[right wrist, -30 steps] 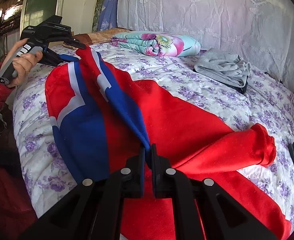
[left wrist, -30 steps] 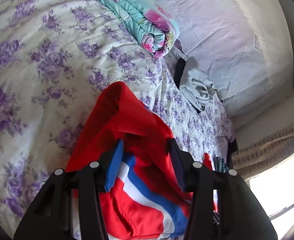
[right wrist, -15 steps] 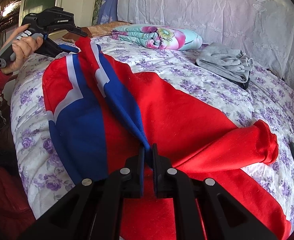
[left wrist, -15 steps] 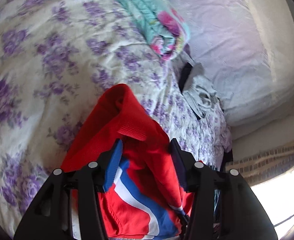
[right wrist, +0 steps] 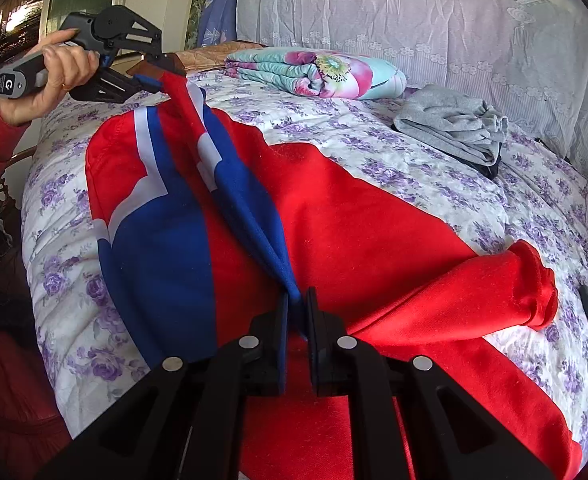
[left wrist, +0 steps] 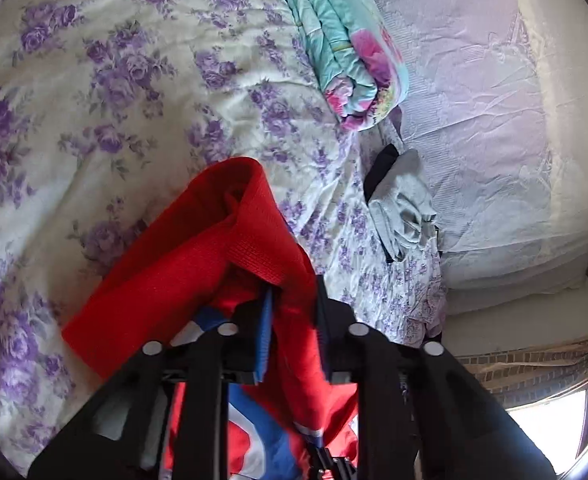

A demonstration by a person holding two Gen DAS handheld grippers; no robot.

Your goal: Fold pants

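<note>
Red pants (right wrist: 354, 216) with blue and white panels lie spread across the flowered bed. My right gripper (right wrist: 297, 312) is shut on a blue fold of the pants near the front of the bed. My left gripper (left wrist: 292, 312) is shut on the red waistband (left wrist: 214, 248) and holds it lifted above the bed. In the right wrist view the left gripper (right wrist: 162, 76) shows at the far left with the pants edge hanging taut from it. One red leg cuff (right wrist: 534, 284) lies at the right.
A folded turquoise floral blanket (right wrist: 318, 74) lies at the back of the bed. A pile of folded grey clothes (right wrist: 454, 124) sits at the back right. A lace-covered headboard (right wrist: 414, 12) rises behind. The bed's edge (right wrist: 50, 280) drops off at the left.
My left gripper has closed on the waistband and lifted it higher. The right gripper has stayed shut on the blue fold.
</note>
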